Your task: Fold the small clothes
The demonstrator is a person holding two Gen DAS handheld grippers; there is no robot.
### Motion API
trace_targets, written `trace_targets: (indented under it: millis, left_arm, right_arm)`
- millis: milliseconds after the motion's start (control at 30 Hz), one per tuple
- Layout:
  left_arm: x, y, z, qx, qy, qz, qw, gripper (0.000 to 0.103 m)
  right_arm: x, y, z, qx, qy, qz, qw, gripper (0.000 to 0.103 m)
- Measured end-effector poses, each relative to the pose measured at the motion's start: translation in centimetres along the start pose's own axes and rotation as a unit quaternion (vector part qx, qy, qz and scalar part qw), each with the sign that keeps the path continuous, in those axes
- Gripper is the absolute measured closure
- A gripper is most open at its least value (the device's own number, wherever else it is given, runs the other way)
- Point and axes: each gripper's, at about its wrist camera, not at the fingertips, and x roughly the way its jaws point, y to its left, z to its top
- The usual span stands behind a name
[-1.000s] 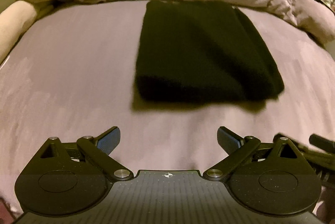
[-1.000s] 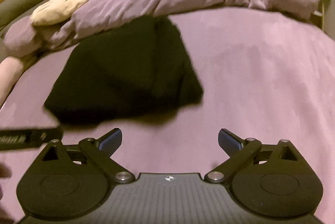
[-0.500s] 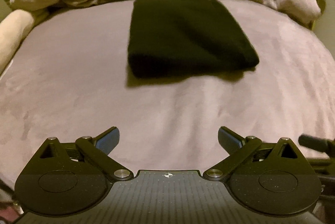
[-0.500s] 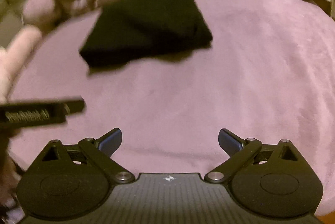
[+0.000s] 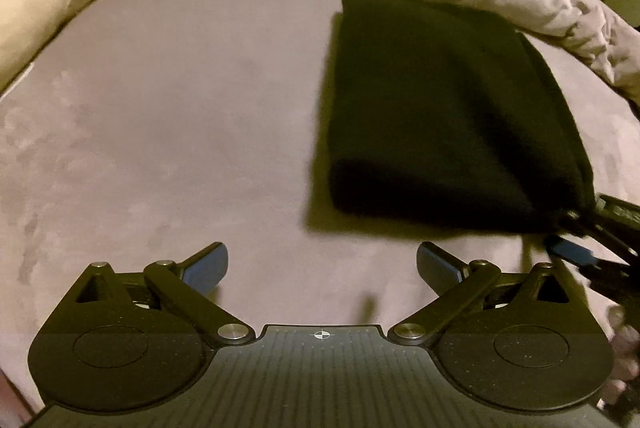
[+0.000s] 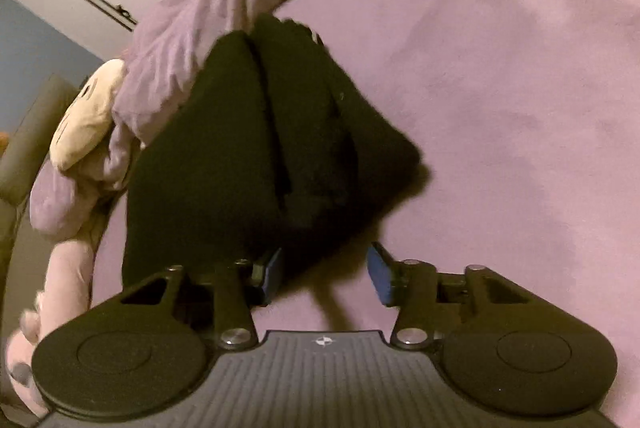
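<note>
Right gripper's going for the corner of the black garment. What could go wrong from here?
1. The right gripper has just been closing, with only the tip of the folded black garment between its pads; it may pinch one layer and slip.
2. Lifting that corner could undo the fold.
3. The left gripper is open over bare bedsheet, so nothing pins the rest down.
</note>
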Motion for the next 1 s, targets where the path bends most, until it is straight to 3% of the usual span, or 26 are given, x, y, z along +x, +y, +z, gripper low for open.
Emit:
trace_targets:
  millis: [167,233,300,433,500,533,567,700,900,1000]
  left_arm:
    - [0.2,-1.2,0.0,0.014,-0.008,0.002,0.9999,0.000]
    - [0.4,-1.4,-0.3,0.016,-0.005,0.009,0.9998,0.000]
    - [0.3,-1.7,-0.4,0.022,0.001,0.015,0.9996,0.000]
    - [-1.8,-1.9,-1.5,0.041,-0.017,0.020,0.9988,0.000]
    - [-2.6,-2.1,-2.0,0.049,-0.024,0.024,0.9982,0.000]
    - [-2.9,-2.2,-2.2,0.052,-0.025,0.024,0.9981,0.000]
    - [-3.2,-2.2,-2.4,0.053,-0.024,0.022,0.9980,0.000]
    - [-4.8,-2.0,-3.4,0.056,-0.023,0.022,0.9979,0.000]
    - [-7.5,-2.1,-4.0,0.061,-0.036,0.030,0.9970,0.000]
    - [-8.5,-2.1,-4.2,0.059,-0.035,0.026,0.9973,0.000]
  right_arm:
    - [0.0,0.9,0.5,-0.033,-0.026,0.008,0.999,0.081]
    - [0.6,0.3,0.3,-0.036,-0.029,-0.023,0.999,0.081]
    - [0.7,-0.4,0.5,-0.017,-0.026,-0.016,0.999,0.080]
    - [-1.6,1.8,-0.7,-0.085,-0.030,-0.067,0.994,0.061]
    - [-3.3,2.9,-2.1,-0.132,-0.034,-0.104,0.985,0.043]
    - [-4.5,3.3,-3.2,-0.155,-0.035,-0.119,0.980,0.023]
    - [-5.6,3.8,-4.1,-0.176,-0.038,-0.133,0.975,0.009]
    - [-8.8,5.3,-7.5,-0.243,-0.029,-0.176,0.954,0.004]
    - [-11.3,8.0,-9.0,-0.274,-0.012,-0.173,0.946,0.004]
    - [-12.1,9.3,-9.9,-0.306,-0.021,-0.175,0.936,0.004]
